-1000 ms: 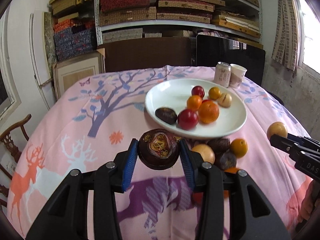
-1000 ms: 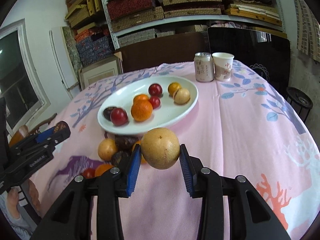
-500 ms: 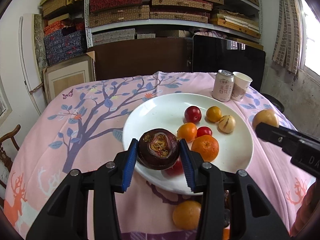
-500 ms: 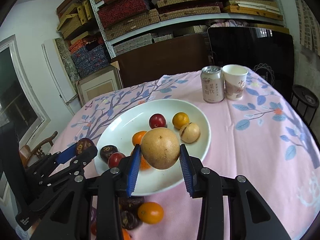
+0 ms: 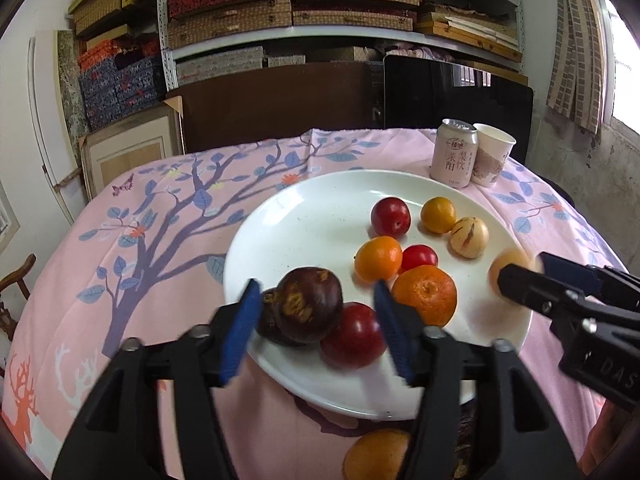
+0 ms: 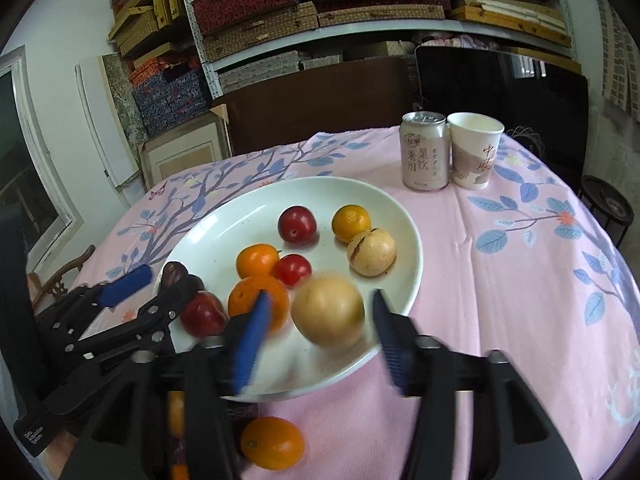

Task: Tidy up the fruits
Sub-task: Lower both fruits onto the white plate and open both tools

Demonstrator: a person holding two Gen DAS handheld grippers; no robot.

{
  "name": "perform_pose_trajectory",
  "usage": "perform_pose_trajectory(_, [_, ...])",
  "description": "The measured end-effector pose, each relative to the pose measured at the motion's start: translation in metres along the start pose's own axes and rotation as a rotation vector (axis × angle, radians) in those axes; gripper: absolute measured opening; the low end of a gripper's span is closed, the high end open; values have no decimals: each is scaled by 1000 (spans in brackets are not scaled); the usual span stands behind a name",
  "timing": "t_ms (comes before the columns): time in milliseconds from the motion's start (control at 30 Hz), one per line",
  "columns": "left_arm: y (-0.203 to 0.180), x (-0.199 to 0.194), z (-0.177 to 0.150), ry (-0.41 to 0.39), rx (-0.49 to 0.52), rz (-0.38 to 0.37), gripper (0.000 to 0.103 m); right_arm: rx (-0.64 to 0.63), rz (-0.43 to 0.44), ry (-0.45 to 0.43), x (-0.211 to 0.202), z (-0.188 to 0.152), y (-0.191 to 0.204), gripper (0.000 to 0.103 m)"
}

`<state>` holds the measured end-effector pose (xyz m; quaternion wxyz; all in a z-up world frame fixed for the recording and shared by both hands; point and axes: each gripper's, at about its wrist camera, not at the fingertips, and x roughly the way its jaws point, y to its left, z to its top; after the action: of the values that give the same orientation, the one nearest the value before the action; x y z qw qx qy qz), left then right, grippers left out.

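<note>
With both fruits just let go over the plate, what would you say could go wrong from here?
1. The pale yellow round fruit sits near the white plate's front rim between the opening right tongs; it may roll off.
2. The dark purple mangosteen leans on another dark fruit and a red plum; the opening left tongs could nudge it when withdrawing.
3. Both tongs sit close together and could collide.

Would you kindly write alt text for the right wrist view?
The right tool is opening around a tan round fruit over a white plate holding oranges and red plums. A drink can and paper cup stand behind.
</note>
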<state>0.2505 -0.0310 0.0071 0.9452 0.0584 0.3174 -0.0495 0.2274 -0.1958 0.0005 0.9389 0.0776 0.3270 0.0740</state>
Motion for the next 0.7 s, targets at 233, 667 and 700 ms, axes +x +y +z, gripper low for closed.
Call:
perform_pose_trajectory(233, [-7, -18, 1, -49, 44, 23, 78, -15, -10, -36, -10, 1, 1, 66])
perform_pose_trajectory(667, [-6, -45, -7, -77, 53, 55, 90, -3, -5, -64, -30, -11, 0, 73])
perform_pose_trajectory(700, [-6, -47, -9, -77, 53, 57, 91, -3, -5, -63, -31, -12, 0, 73])
